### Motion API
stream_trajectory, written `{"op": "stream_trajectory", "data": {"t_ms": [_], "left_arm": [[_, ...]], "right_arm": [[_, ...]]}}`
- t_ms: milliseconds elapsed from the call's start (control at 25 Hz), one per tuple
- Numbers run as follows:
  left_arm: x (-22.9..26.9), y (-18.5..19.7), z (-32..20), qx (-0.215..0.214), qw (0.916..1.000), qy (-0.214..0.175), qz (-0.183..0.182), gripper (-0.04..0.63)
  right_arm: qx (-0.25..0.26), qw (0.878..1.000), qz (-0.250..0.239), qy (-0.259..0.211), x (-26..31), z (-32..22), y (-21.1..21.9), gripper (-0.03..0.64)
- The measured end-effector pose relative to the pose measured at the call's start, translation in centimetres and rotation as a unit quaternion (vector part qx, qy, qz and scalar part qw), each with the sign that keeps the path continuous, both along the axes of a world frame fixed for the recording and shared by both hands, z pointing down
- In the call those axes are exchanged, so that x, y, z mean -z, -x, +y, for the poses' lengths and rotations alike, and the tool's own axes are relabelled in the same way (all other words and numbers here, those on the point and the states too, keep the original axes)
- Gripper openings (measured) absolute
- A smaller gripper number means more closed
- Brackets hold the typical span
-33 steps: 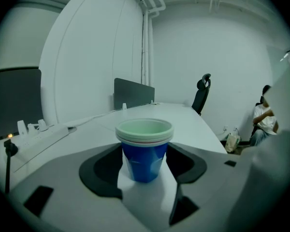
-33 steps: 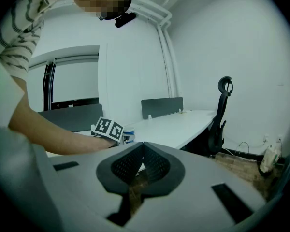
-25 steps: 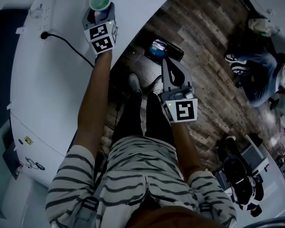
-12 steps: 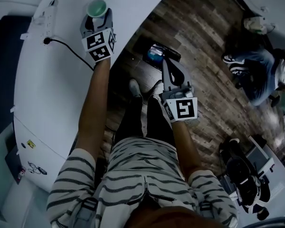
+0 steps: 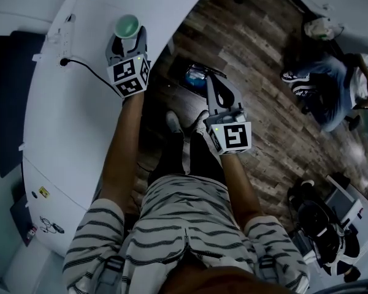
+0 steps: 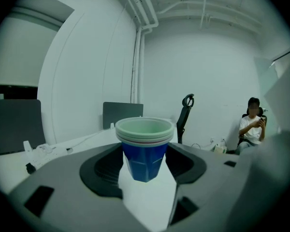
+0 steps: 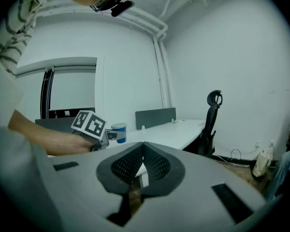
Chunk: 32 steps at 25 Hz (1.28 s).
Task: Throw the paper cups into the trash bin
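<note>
- The paper cups (image 6: 145, 144) sit one inside the other, blue outside, green inside. They stand straight, open end up, long way up and down.
- They are at the upper left of the head view, over the white bench (image 5: 73, 121).
- The left tool (image 5: 126, 34) is wide apart and squeezes the cups from both sides.
- The right tool (image 7: 143, 164) is pressed together with nothing in it, over the wood floor (image 5: 264, 66).

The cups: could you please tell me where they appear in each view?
Head view: cups upper left, over the desk.
Left gripper view: cups at centre, between the fingers.
Right gripper view: cups left of centre, small, beside the marker cube.
Shared landmark: the desk.
</note>
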State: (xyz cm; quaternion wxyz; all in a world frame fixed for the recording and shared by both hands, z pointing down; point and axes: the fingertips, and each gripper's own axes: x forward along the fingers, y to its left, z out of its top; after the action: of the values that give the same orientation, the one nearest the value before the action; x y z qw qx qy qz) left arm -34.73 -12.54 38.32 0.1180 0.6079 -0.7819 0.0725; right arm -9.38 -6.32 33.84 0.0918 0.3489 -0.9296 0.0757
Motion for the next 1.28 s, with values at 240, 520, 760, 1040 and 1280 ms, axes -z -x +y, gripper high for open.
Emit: {"op": "stream_trajectory", "data": {"t_ms": [240,520,760,1040,1280], "left_arm": [[2.9,-3.8,1.3,-0.027,0.9996,-0.011,-0.001,0.291],[6.4,-7.8,3.2,-0.060,0.9979,-0.024,0.001,0.291],[8.1,-10.7,5.0,-0.087,0.9959,-0.026,0.003,0.291],[9.5,-14.5,7.4,-0.121,0.9921,-0.030,0.005,0.291],[11.1,-17.3,8.6,-0.146,0.9884,-0.042,0.012,0.291]], "right_arm": [[0.001,1.000,-0.019,-0.013,1.6,0.5,-1.8,0.008],[-0.004,0.999,-0.026,-0.022,3.7,1.6,-3.4,0.008],[-0.018,0.999,-0.030,-0.027,4.9,2.6,-5.4,0.008],[-0.028,0.999,-0.028,-0.030,6.1,3.5,-7.2,0.008],[-0.042,0.997,-0.036,-0.049,8.0,3.5,-9.0,0.008]]}}
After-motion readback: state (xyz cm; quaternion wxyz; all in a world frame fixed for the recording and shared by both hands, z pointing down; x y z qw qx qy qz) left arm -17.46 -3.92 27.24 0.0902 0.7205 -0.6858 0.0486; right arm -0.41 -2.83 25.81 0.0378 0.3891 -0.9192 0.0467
